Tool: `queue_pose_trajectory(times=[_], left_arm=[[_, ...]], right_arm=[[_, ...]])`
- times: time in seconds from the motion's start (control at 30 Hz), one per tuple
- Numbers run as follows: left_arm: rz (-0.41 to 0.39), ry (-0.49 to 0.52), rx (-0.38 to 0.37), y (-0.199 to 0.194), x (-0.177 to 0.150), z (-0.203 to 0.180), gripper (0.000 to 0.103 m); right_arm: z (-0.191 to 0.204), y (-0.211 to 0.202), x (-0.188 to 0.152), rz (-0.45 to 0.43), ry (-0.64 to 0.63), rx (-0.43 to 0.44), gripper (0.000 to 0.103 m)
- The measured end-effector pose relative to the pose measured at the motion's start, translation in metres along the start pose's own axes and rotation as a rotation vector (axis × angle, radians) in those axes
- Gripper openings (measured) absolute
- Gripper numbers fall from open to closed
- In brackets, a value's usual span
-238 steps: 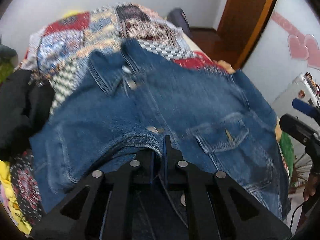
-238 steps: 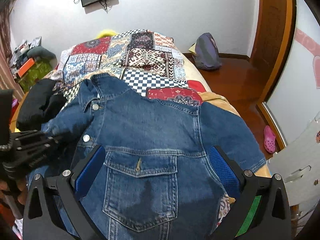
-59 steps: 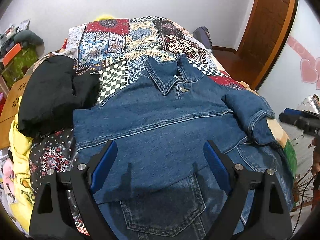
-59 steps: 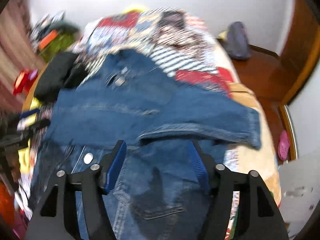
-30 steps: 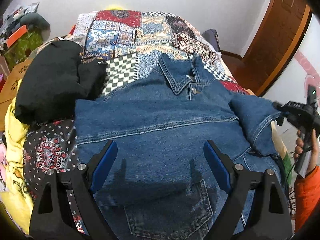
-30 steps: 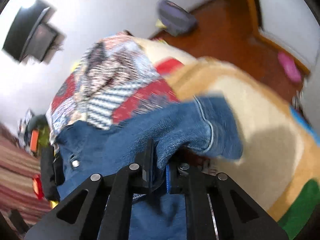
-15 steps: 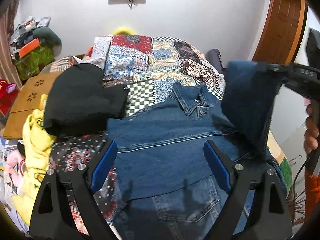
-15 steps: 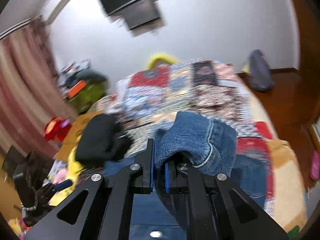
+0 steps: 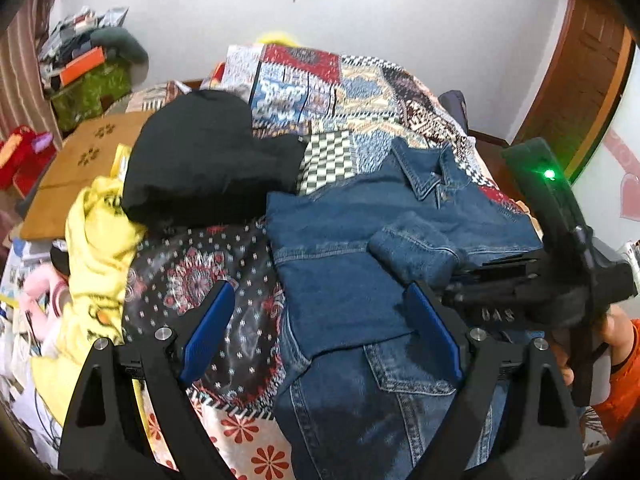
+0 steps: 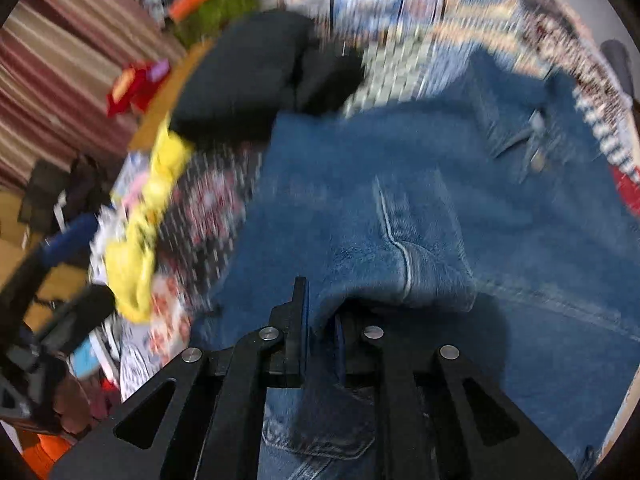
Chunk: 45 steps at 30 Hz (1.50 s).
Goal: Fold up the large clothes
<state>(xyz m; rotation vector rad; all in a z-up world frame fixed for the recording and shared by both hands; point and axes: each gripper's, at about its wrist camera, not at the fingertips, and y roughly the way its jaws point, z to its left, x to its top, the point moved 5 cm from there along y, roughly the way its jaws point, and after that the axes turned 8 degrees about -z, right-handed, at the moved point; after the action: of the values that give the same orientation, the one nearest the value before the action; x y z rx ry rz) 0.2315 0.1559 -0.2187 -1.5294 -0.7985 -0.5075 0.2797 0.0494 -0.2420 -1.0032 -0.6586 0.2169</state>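
A denim jacket [image 9: 360, 248] lies on the bed [image 9: 344, 84]. The right claw [image 10: 320, 320], loosening, pinches its sleeve [image 10: 404, 256]. The left claw [image 9: 320, 336] gapes empty. A black garment [image 9: 200, 164] crowds ten o'clock, yellow cloth [image 9: 96, 240] at nine.

The left gripper [image 9: 320, 332] hangs with jaws wide and nothing between them over a denim jacket [image 9: 360, 248] spread on a patchwork quilt [image 9: 340, 84]; its sleeve [image 9: 412, 246] lies folded across the chest, cuff at the right gripper [image 9: 460, 280]; a black garment [image 9: 204, 164] and a yellow one [image 9: 96, 232] lie left.
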Motion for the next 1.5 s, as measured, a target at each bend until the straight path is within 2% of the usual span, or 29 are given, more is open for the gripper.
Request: queue_pose_trajectory(times=[0.03,0.1,0.2,0.33,0.37,0.43,0.5,0.63,0.77,0.9,0.97,1.03,1.13,1.27,1.37,1.5], left_arm=[[0.011,-0.012,-0.004,0.003,-0.002,0.001,0.088],[0.037,-0.049,-0.028,0.009,-0.006,0.002,0.088],[0.077,-0.106,-0.076,0.018,-0.009,-0.001,0.088],[0.106,-0.132,-0.125,0.028,-0.008,-0.017,0.088],[0.103,-0.113,-0.126,0.03,-0.006,-0.024,0.088],[0.103,-0.069,-0.126,0.035,-0.004,-0.039,0.088],[0.109,-0.025,-0.12,0.042,-0.004,-0.053,0.088],[0.134,0.079,-0.09,0.064,-0.009,-0.079,0.088],[0.146,0.212,0.012,0.092,-0.017,-0.095,0.086],[0.102,0.33,0.099,0.107,-0.014,-0.105,0.076],[0.079,0.36,0.108,0.111,-0.01,-0.108,0.064],[0.078,0.362,0.093,0.114,-0.005,-0.11,0.028],[0.044,0.342,0.053,0.107,0.01,-0.113,0.015],[-0.039,0.259,-0.013,0.079,0.035,-0.103,0.012],[-0.06,0.187,-0.055,0.065,0.045,-0.09,0.012],[-0.047,0.152,-0.033,0.065,0.037,-0.072,0.013]], right_arm=[[0.003,-0.001,-0.003,0.004,-0.012,0.009,0.026],[0.007,-0.012,-0.004,-0.01,-0.031,0.03,0.043],[0.008,-0.039,0.0,-0.076,-0.057,0.021,0.046],[-0.006,-0.082,0.009,-0.205,-0.059,-0.056,0.053],[-0.013,-0.094,0.009,-0.244,-0.055,-0.086,0.057],[-0.033,-0.119,0.007,-0.306,-0.045,-0.153,0.06],[-0.052,-0.133,0.003,-0.331,-0.034,-0.215,0.062],[-0.101,-0.157,-0.013,-0.35,0.031,-0.346,0.063],[-0.147,-0.164,-0.037,-0.326,0.115,-0.434,0.063],[-0.182,-0.156,-0.068,-0.263,0.192,-0.461,0.063],[-0.197,-0.145,-0.082,-0.226,0.229,-0.464,0.063],[-0.208,-0.134,-0.094,-0.196,0.264,-0.458,0.063],[-0.217,-0.13,-0.106,-0.177,0.283,-0.462,0.063],[-0.217,-0.137,-0.102,-0.215,0.269,-0.475,0.063],[-0.212,-0.141,-0.094,-0.259,0.248,-0.471,0.063],[-0.21,-0.122,-0.095,-0.234,0.244,-0.445,0.063]])
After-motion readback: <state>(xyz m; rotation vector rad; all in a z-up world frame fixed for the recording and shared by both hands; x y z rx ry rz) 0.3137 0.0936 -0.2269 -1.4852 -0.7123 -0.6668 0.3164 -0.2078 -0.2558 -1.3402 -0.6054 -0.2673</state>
